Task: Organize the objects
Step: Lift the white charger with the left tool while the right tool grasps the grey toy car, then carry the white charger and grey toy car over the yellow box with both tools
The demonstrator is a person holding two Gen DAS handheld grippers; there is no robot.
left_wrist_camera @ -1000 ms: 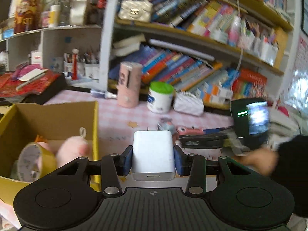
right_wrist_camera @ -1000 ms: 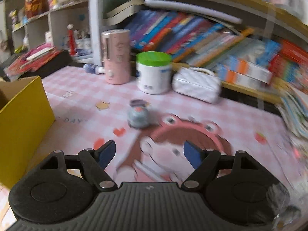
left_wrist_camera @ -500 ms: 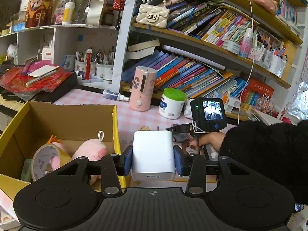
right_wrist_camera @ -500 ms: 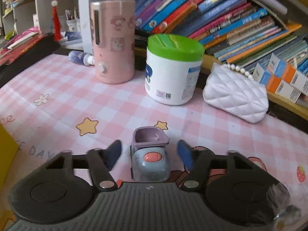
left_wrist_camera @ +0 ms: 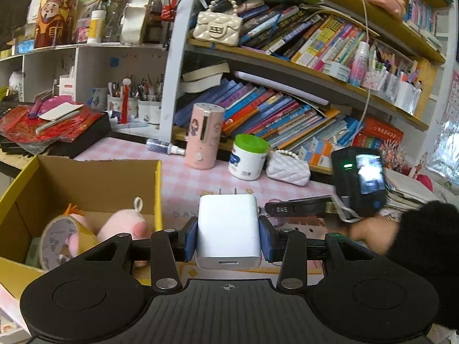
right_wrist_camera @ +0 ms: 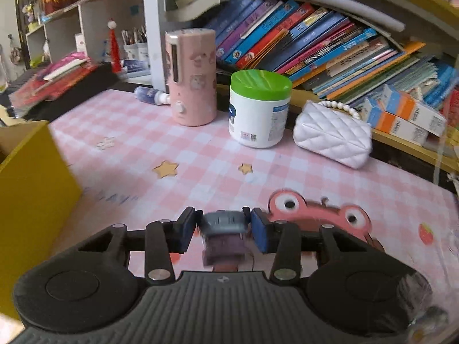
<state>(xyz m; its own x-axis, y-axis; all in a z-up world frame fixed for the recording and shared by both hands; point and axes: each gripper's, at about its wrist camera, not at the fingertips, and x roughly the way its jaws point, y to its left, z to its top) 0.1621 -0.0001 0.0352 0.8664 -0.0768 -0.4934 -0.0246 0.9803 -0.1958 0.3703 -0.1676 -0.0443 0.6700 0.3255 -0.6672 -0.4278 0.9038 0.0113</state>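
Glossy white plastic charger block, rigid, light, slick-sided, sat clamped across its flat flanks in left hand-held gripper. Right hand-held gripper was closing on small grey-and-purple toy car, hard, light, over pink checked counter; open yellow cardboard box beyond.

"DAY" printed on pink checked tablecloth

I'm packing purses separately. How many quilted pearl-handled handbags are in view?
2: a cream handbag on the upper bookshelf, and a white handbag on the table beside the green-lidded jar. Clutter may hide others.
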